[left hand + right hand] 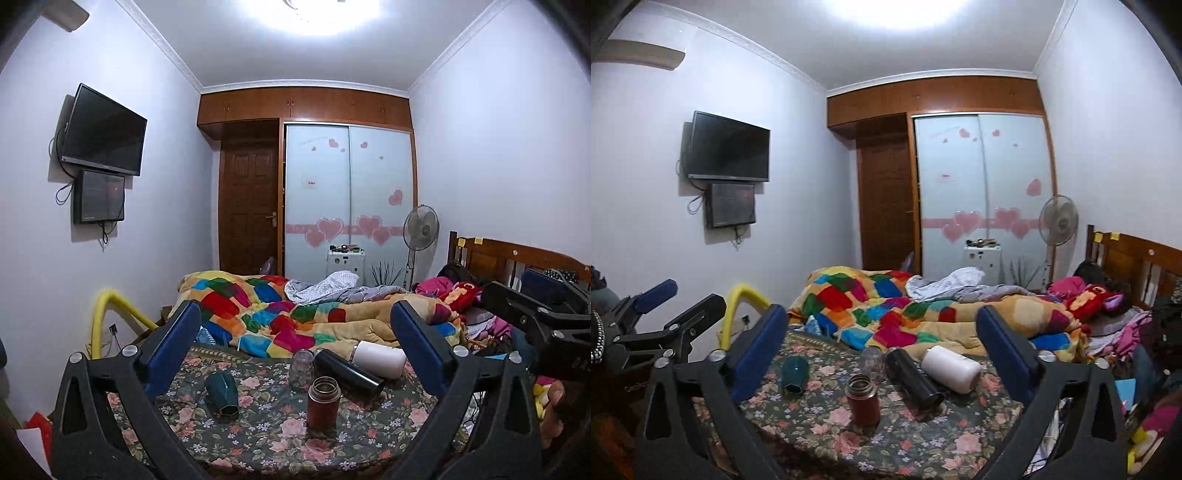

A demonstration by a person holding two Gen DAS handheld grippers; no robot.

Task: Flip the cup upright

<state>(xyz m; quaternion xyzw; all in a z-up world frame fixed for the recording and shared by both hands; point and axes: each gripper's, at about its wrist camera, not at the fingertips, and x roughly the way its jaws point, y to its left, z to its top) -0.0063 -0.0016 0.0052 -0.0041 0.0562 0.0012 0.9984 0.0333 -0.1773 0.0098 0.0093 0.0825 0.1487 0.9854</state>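
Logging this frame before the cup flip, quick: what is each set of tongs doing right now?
Left tongs: open, holding nothing.
Right tongs: open, holding nothing.

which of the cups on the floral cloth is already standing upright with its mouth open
The red-brown flask, nearest the camera. The teal, black and white ones lie on their sides.

A wardrobe (349,192) with pale sliding doors and pink heart stickers stood at the far end of the pale-walled room, under wooden top cupboards (303,103). Left of the wardrobe was a dark wooden door (249,199); farther left, a television (103,131) hung on the wall above a smaller screen (99,196). Right of the wardrobe stood a pedestal fan (421,227). In front lay a bed under a patchwork blanket (295,317). A bright ceiling light (314,11) glared overhead.
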